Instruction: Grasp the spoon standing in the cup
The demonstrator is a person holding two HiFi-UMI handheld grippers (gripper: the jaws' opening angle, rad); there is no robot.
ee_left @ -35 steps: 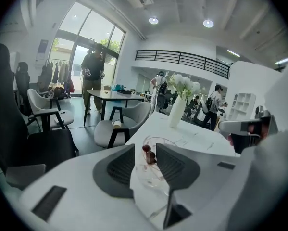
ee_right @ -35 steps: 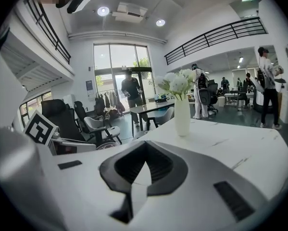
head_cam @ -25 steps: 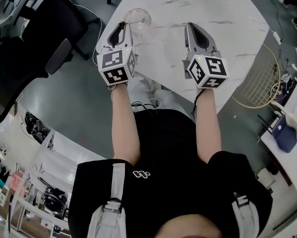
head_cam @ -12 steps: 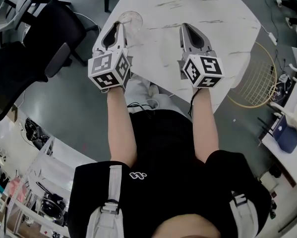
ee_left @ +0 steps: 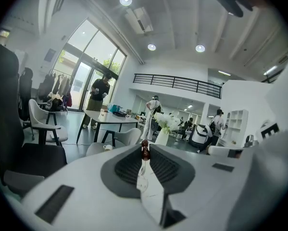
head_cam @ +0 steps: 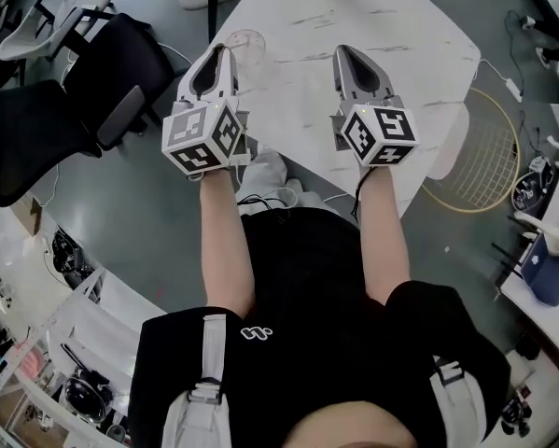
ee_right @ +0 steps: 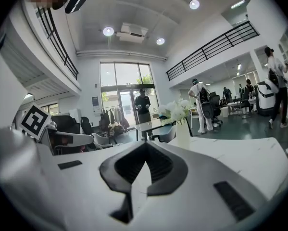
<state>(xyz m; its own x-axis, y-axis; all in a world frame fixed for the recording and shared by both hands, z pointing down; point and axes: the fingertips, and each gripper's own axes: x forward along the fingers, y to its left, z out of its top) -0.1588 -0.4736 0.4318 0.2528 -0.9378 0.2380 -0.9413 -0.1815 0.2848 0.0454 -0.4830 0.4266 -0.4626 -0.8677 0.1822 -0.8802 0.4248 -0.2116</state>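
A clear glass cup stands near the left edge of the white marble table. My left gripper reaches it from the near side, its tips at the cup's rim. In the left gripper view its jaws are pressed together on the spoon, a thin pale handle with a dark brown beaded top that sticks up between the tips. My right gripper hovers over the table to the right of the cup. Its jaws meet at the tips with nothing between them.
Black office chairs stand on the floor left of the table. A white vase of flowers sits at the table's far end. A round wire frame lies on the floor to the right. People stand at tables further off.
My left gripper has edged forward and left to the cup's rim. The right gripper has hardly moved. The head view has shifted, so the table sits lower in the frame.
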